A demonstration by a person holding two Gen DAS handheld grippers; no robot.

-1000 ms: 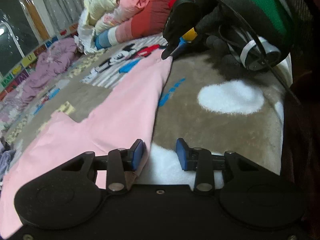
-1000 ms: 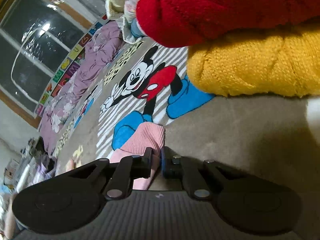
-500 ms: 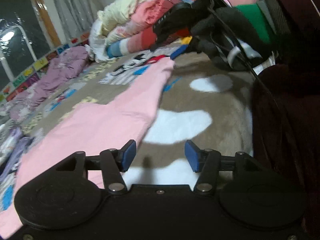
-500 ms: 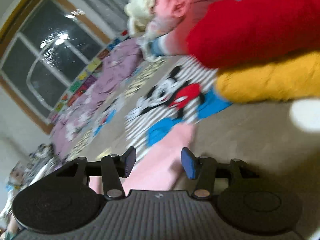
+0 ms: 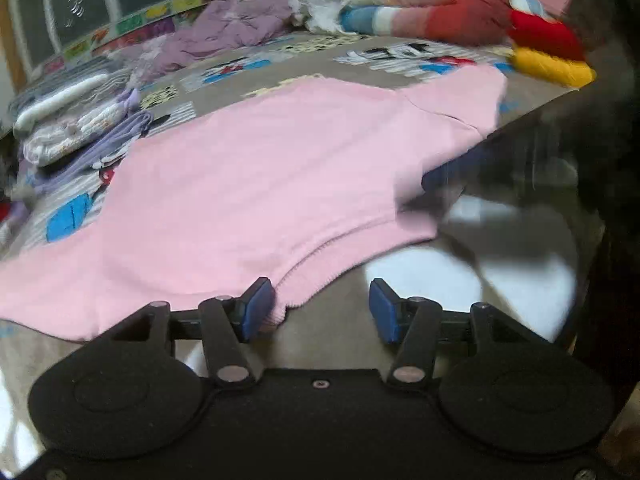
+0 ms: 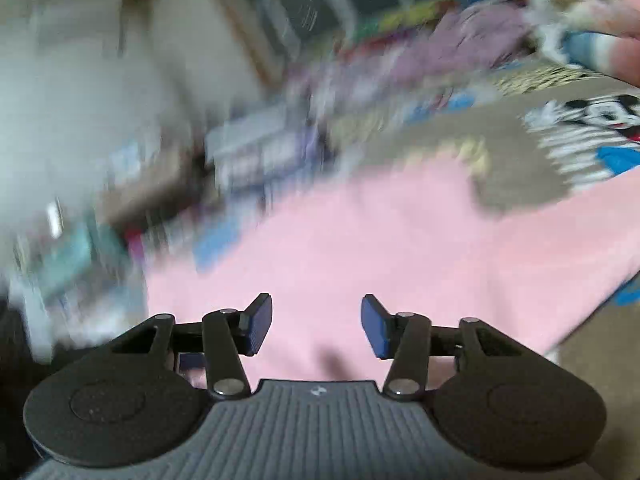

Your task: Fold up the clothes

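A pink garment (image 5: 260, 184) lies spread flat on the bed blanket, one sleeve reaching toward the far right. My left gripper (image 5: 320, 308) is open at the garment's near hem; the hem's corner lies against the left pad (image 5: 258, 308) and is not pinched. In the blurred right wrist view, my right gripper (image 6: 316, 320) hovers over the pink garment (image 6: 380, 248). Its jaws are closing slightly, with nothing gripped between them. A dark, blurred sleeve (image 5: 580, 140) crosses the right side of the left wrist view.
Red and yellow knits (image 5: 548, 52) and a heap of bedding (image 5: 420, 12) sit at the far right. Purple clothes (image 5: 240, 28) lie under the window (image 5: 100, 0). A folded stack (image 5: 80, 128) rests at the left. The blanket carries a cartoon mouse print (image 6: 600, 116).
Both grippers opened and let go of the pink garment: the left its edge, the right the ribbed cuff. Both swung away from the red and yellow knits toward the garment's body.
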